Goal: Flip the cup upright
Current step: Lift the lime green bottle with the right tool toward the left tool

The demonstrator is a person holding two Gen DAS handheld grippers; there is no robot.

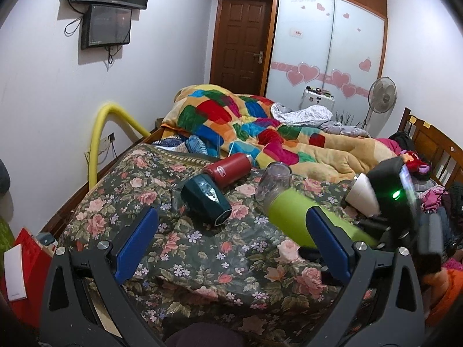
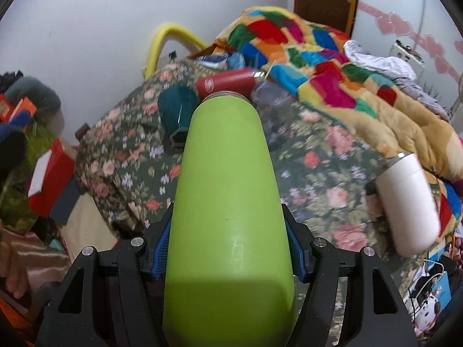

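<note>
My right gripper is shut on a lime green cup, held lengthwise with its metal rim pointing away; it also shows in the left wrist view, lying low over the bed. My left gripper is open and empty above the floral bedspread. A dark teal cup lies on its side ahead of it. A red bottle lies on its side behind that. A clear glass cup stands mouth down. A white cup lies on its side at the right.
A colourful patchwork quilt is heaped across the far half of the bed. A yellow foam-covered rail stands at the bed's left edge. A wooden headboard is at the right. Red boxes sit on the floor at left.
</note>
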